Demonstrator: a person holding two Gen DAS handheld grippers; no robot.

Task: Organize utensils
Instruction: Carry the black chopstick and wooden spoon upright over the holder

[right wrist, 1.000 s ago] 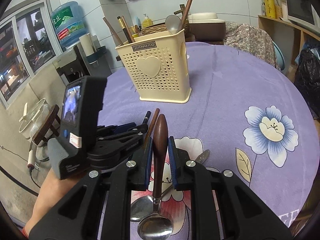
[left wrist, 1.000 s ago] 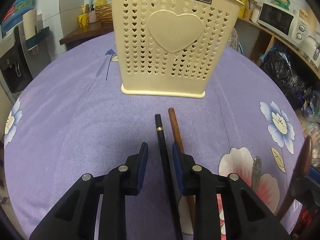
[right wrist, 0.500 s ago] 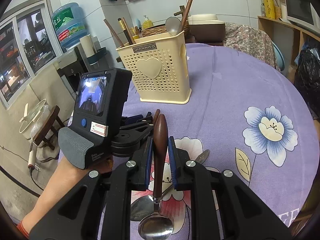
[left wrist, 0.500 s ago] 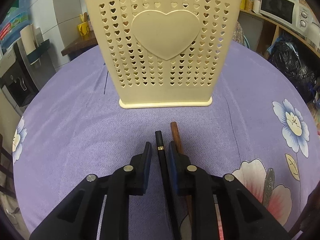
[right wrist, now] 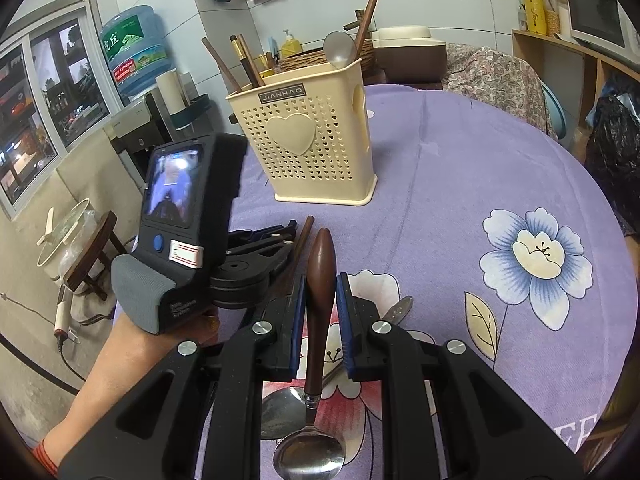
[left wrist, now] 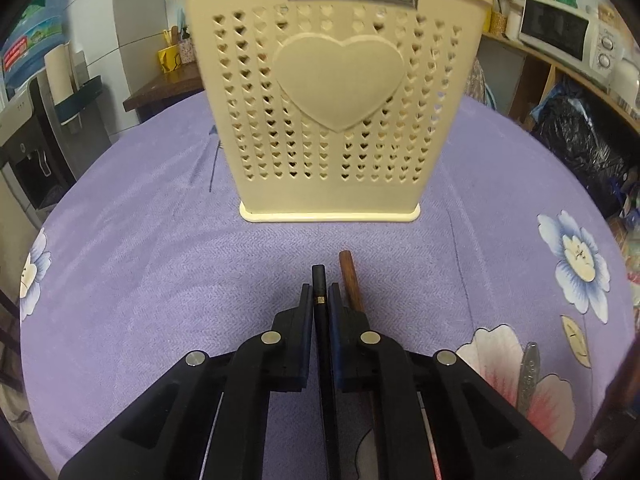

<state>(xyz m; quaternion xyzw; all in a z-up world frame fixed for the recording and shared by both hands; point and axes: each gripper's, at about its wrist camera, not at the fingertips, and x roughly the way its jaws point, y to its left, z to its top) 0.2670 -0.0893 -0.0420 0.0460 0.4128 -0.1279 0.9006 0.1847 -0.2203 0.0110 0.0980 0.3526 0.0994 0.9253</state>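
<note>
A cream utensil holder [left wrist: 332,120] with heart holes stands on the purple tablecloth; it also shows in the right wrist view [right wrist: 312,148], holding chopsticks and a spoon. My left gripper [left wrist: 319,300] is shut on a black chopstick [left wrist: 319,280], low over the cloth just before the holder. A brown chopstick [left wrist: 350,280] lies beside it on the right. My right gripper [right wrist: 321,284] is shut on a spoon with a brown wooden handle [right wrist: 320,272], its steel bowl [right wrist: 310,454] toward the camera.
A second steel spoon [right wrist: 282,412] lies on the cloth under my right gripper, and its handle end [left wrist: 528,376] shows at the right of the left wrist view. A water dispenser [right wrist: 136,52] stands left, shelves with a microwave [left wrist: 556,36] right.
My left gripper has closed on the black chopstick and moved forward toward the holder. My right gripper keeps its hold on the spoon and has barely moved.
</note>
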